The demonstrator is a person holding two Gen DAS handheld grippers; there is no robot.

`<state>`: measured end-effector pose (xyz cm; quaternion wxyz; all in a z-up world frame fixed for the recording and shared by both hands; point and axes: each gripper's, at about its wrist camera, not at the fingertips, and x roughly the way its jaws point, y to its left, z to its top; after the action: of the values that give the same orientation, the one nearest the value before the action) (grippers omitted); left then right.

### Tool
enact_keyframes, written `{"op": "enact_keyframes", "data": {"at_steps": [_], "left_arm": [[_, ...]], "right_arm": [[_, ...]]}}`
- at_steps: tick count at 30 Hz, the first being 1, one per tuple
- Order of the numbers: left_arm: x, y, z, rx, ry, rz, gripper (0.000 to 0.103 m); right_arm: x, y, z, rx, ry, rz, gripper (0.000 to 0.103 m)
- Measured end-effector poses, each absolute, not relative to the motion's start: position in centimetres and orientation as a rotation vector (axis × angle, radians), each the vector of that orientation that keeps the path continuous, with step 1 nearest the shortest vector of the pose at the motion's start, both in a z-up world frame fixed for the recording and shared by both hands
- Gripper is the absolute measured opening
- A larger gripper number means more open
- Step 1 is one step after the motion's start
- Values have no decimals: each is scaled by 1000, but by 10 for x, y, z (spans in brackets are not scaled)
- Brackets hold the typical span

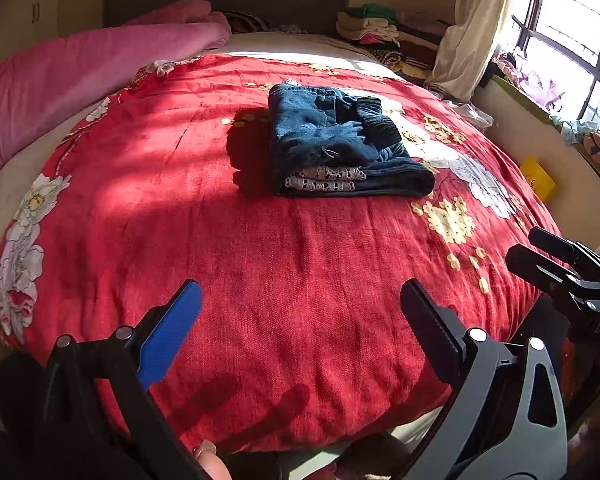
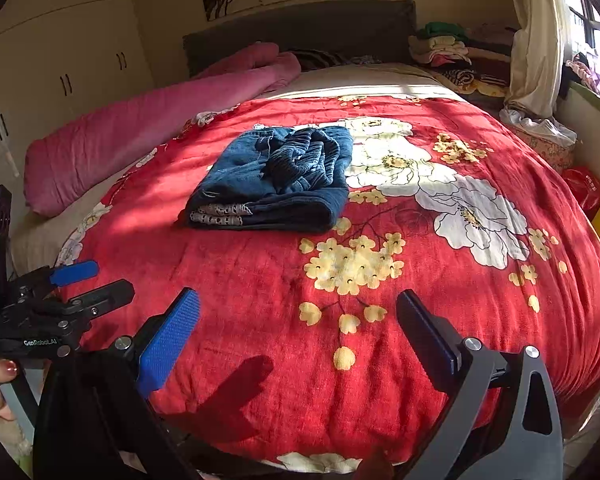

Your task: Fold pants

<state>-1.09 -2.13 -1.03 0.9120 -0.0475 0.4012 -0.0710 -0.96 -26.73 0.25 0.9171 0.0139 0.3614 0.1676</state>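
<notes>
Two grippers appear in each view, both spread and holding nothing.

Left wrist view: the left gripper [image 1: 300, 332] is spread wide, one blue-padded finger and one black finger, above the near part of the red floral blanket [image 1: 300, 280]. The pants [image 1: 340, 144], dark blue denim, lie folded into a compact stack on the blanket, well beyond the gripper and apart from it. Pale lace trim shows at the stack's near edge. A ribbed dark portion sits bunched on top of the stack, toward its far right side. The right gripper [image 1: 540, 252] enters at the right edge, to the near right of the pants, its fingers slightly parted. A pink quilt [image 1: 80, 76] lies along the bed to the left of the pants. A pile of clothes [image 1: 376, 28] sits beyond the pants at the headboard corner. A window [image 1: 572, 32] is on the far right.

Right wrist view: the right gripper [image 2: 298, 336] is spread wide over the blanket [image 2: 260, 340], near the yellow flower print. The pants [image 2: 276, 180] rest folded, beyond and left of the gripper, untouched. The left gripper [image 2: 96, 280] shows at the left edge, to the near left of the pants, fingers parted. The pink quilt [image 2: 140, 132] lies left of the pants; white cupboards [image 2: 60, 52] stand behind it.
</notes>
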Motion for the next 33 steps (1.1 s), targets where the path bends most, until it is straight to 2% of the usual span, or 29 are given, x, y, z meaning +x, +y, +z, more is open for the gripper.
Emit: {"op": "enact_keyframes", "data": {"at_steps": [33], "left_arm": [[-14, -19, -9, -101, 826, -127, 93]], "right_arm": [[-11, -270, 4, 24, 743, 338, 98]]}}
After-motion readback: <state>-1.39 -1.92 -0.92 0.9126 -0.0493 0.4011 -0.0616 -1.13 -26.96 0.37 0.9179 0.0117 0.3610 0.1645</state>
